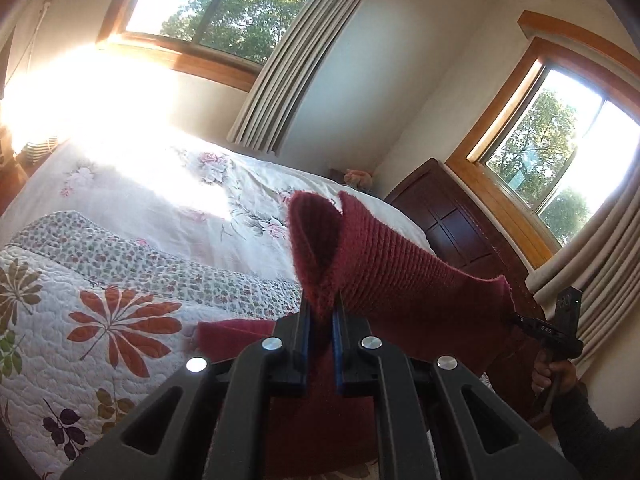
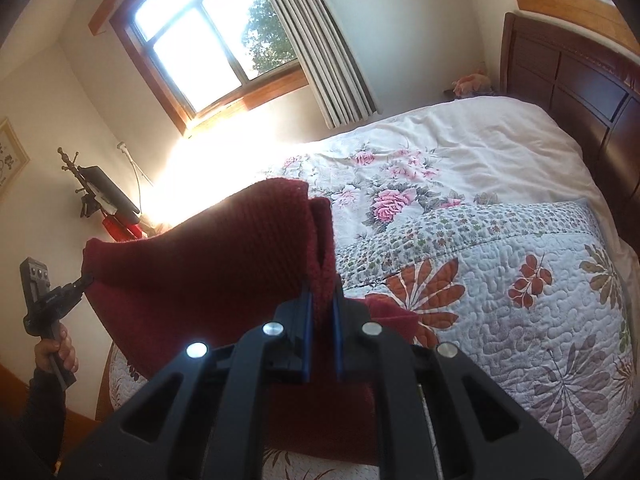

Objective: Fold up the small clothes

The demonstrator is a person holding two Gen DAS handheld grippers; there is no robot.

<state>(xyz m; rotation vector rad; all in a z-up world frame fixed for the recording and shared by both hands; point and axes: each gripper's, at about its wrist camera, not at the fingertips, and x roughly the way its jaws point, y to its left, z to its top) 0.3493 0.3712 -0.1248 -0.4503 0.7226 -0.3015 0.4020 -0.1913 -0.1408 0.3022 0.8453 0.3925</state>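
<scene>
While stretched above the bed, maroon knit (image 1: 384, 276) — corners pinched by left tongs (image 1: 323, 312), right tongs (image 2: 323, 300).

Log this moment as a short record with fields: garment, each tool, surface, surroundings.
garment: dark red knitted piece, held up and stretched between both tools, its lower part hanging toward the bed
left tool: shut on one top corner of the garment
right tool: shut on the other top corner
surface: bed with a floral quilt and a rose-print cover behind it
surroundings: dark wooden headboard, window with grey curtains
</scene>
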